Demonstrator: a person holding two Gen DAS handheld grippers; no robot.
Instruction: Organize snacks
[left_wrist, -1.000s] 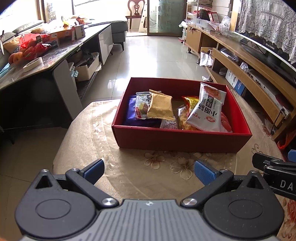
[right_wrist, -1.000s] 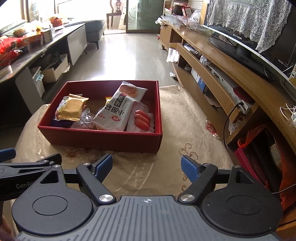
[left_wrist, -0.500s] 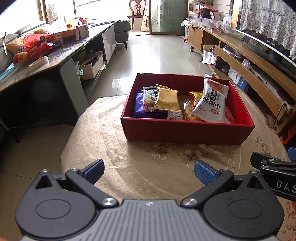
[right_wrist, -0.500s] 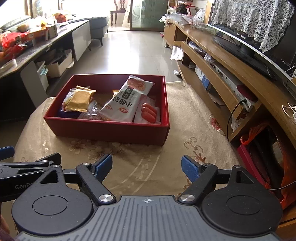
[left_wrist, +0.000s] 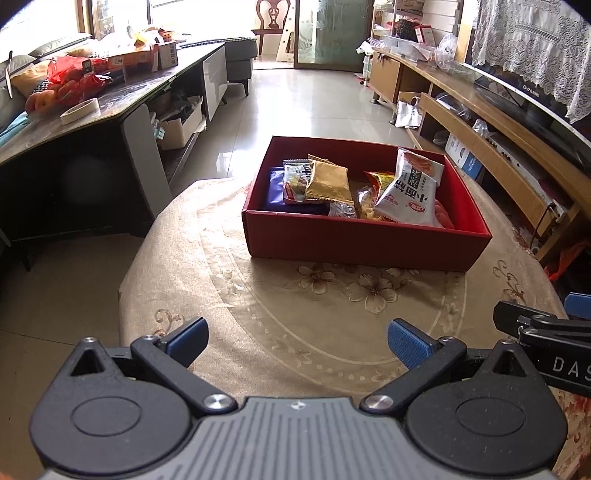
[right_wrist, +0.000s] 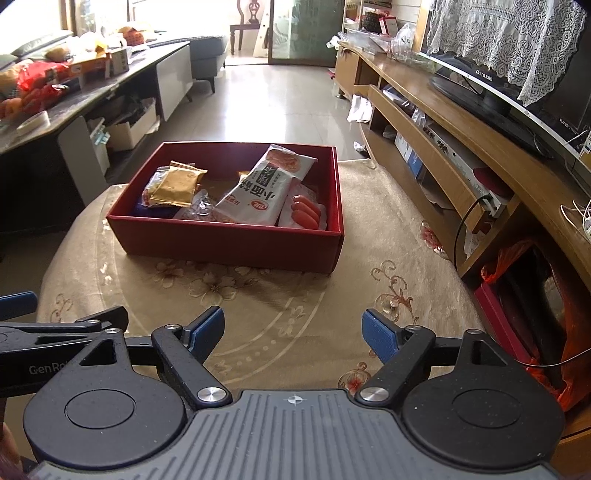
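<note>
A red box (left_wrist: 354, 236) (right_wrist: 229, 242) stands on the round table with the beige flowered cloth (left_wrist: 295, 314). Several snacks lie inside: a gold packet (left_wrist: 328, 181) (right_wrist: 177, 184), a white noodle bag (left_wrist: 410, 192) (right_wrist: 266, 188), a sausage pack (right_wrist: 304, 212) and a purple packet (left_wrist: 275, 184). My left gripper (left_wrist: 295, 338) hangs open over the near cloth, well short of the box, nothing between its fingers. My right gripper (right_wrist: 293, 332) is open beside it, also empty.
A dark side table (left_wrist: 74, 118) with fruit and boxes stands to the left. A long wooden TV cabinet (right_wrist: 461, 147) runs along the right, with a red bag (right_wrist: 517, 258) at its foot. Tiled floor lies beyond the table.
Both grippers have drawn back from the red box, which now sits farther off and smaller in both views. Jaws stay open.
</note>
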